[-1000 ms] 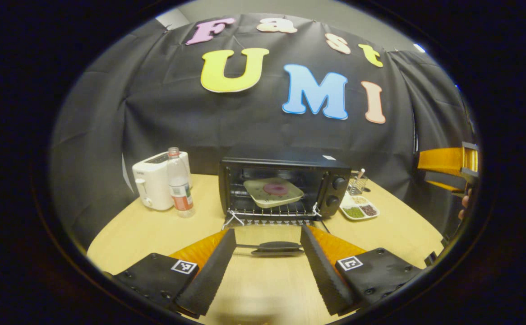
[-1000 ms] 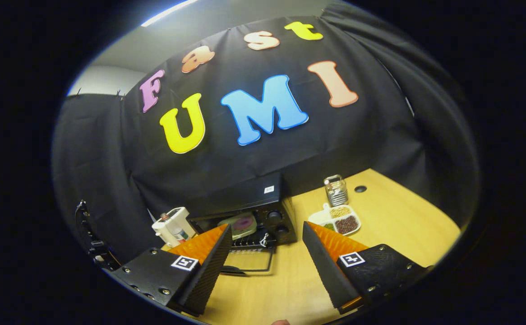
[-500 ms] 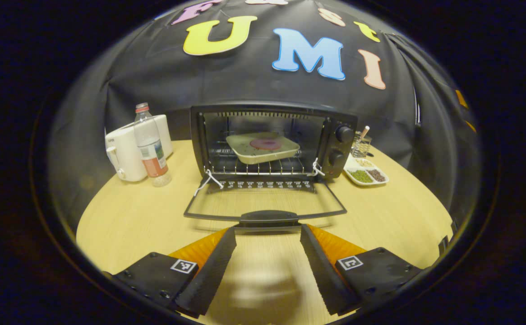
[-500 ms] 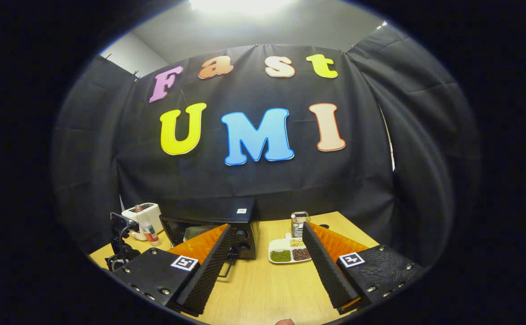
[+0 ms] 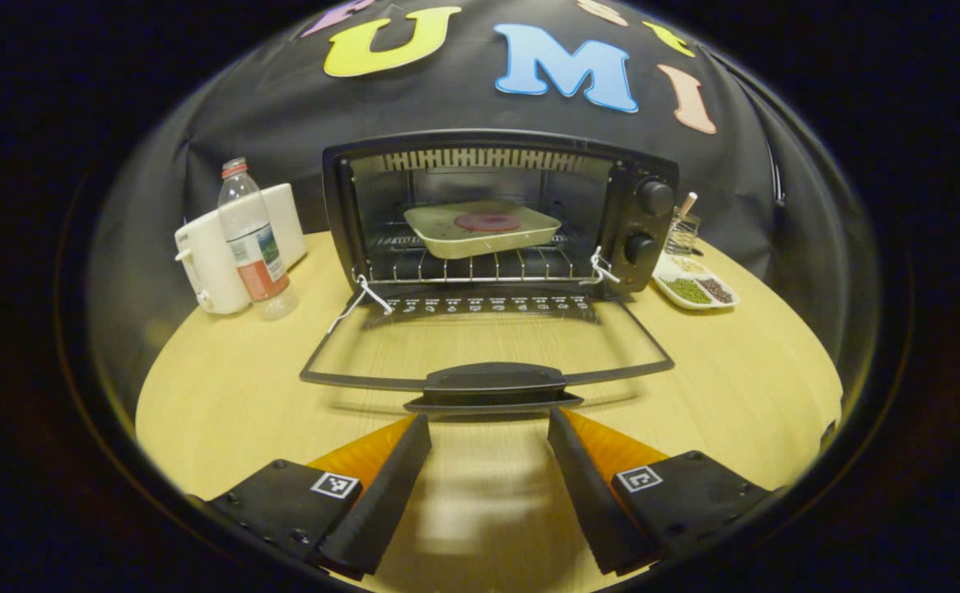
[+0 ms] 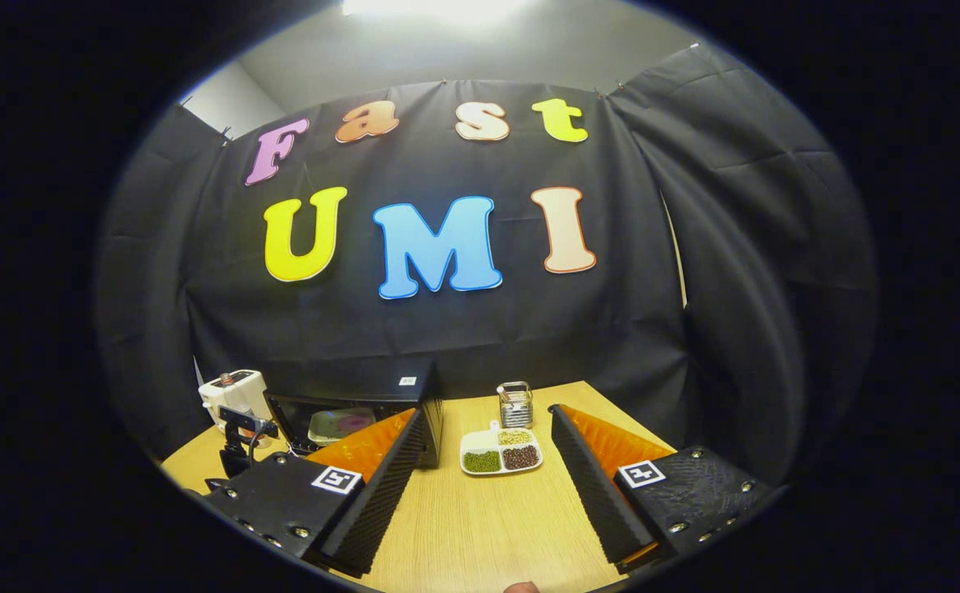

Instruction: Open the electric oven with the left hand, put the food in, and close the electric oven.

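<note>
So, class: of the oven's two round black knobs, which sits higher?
The upper black knob, near the oven's top corner; the lower knob sits directly beneath it.

Oven: black electric oven (image 5: 496,210) upright at the back of the bench.
Door: glass door (image 5: 488,342) folded down flat, its handle (image 5: 492,385) toward the camera.
Food: pale square dish (image 5: 482,228) with a pink round piece (image 5: 486,221), on the wire rack inside.

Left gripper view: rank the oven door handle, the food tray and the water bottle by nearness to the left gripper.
1. Oven door handle, just ahead of the left gripper.
2. Food tray, straight ahead on the oven rack.
3. Water bottle, far left; close call with the tray.
</note>
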Demonstrator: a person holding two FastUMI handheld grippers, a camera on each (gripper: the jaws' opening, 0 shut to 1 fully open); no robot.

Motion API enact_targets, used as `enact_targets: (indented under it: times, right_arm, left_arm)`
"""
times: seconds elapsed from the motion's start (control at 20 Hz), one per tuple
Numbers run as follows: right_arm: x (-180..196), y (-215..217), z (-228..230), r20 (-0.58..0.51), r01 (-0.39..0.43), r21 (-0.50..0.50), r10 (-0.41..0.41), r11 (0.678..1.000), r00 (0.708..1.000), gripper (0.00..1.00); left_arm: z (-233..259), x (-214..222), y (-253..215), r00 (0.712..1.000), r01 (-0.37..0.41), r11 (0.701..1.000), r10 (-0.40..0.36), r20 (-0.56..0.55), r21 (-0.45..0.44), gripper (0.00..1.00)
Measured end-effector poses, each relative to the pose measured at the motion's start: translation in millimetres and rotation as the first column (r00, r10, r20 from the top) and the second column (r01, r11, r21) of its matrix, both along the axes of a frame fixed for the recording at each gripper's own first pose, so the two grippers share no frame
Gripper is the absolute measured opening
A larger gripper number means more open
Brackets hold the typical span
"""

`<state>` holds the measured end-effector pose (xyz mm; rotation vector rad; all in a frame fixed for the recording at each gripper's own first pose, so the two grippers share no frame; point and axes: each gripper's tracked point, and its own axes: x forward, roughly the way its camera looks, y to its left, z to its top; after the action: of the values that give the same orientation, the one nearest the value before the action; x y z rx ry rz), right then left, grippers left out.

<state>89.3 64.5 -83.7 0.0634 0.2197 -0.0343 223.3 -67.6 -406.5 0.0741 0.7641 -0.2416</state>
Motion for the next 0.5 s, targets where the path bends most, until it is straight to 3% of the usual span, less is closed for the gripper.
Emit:
enact_targets:
  times: [0.25,0.5]
  right_arm:
    - [1,-1,2,0.011,0.002,0.0,-0.002,1.0,1.0,0.97]
    - [2,4,1,0.012,-0.029,0.009,0.029,1.0,1.0,0.98]
  left_arm:
    - [-10,4,7,1.0,-0.016,1.0,0.016,-0.013,0.023,1.0]
    - [4,7,8,0.999,0.0,0.999,-0.003,0.052,0.054,0.97]
